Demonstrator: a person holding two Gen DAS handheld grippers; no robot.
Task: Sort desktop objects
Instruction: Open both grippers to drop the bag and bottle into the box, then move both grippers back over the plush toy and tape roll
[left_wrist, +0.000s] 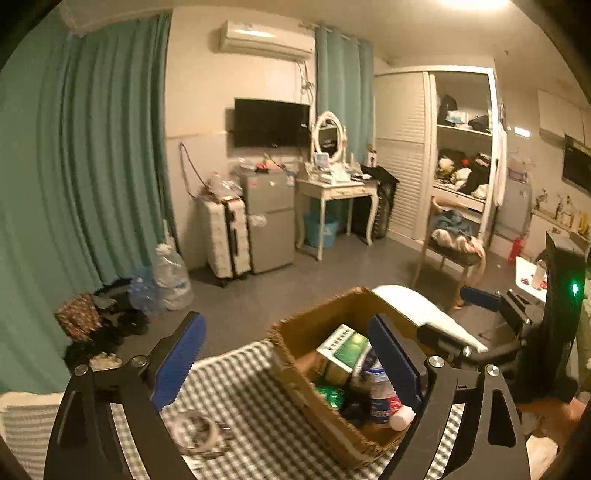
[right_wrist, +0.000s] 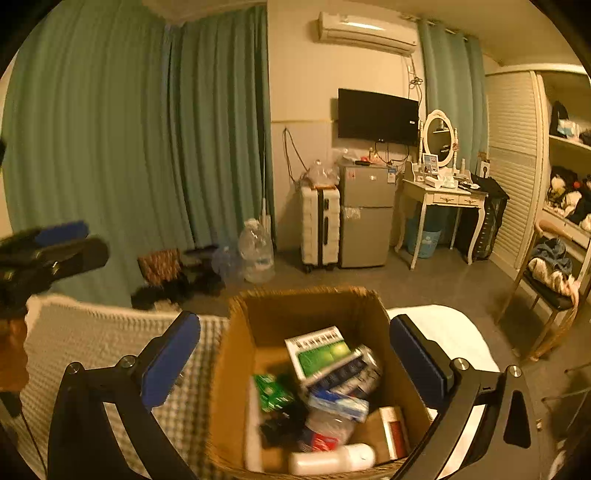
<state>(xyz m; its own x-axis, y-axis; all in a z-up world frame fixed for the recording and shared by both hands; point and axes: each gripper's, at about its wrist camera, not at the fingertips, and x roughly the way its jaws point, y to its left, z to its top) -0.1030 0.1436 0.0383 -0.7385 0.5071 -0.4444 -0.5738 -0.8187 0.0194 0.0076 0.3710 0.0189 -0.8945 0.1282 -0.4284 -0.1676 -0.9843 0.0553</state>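
A brown cardboard box (left_wrist: 306, 332) (right_wrist: 295, 310) stands on the checked cloth. It holds a green and white carton (left_wrist: 343, 347) (right_wrist: 317, 350), a white-capped bottle (left_wrist: 384, 402), a white bottle lying down (right_wrist: 332, 459), a green packet (right_wrist: 273, 391) and several other small packs. My left gripper (left_wrist: 288, 362) hovers over the box's near left side, open, with nothing between its blue pads. My right gripper (right_wrist: 295, 360) hangs above the box, also open and holding nothing. Each gripper shows at the edge of the other's view: the right gripper (left_wrist: 469, 317) and the left gripper (right_wrist: 70, 243).
A coiled cable (left_wrist: 195, 432) lies on the checked cloth (left_wrist: 240, 391) left of the box. A white surface (right_wrist: 450, 332) lies right of the box. Beyond are a chair (right_wrist: 550, 280) with clothes, a fridge (right_wrist: 365, 218), a suitcase, water jugs and a dressing table.
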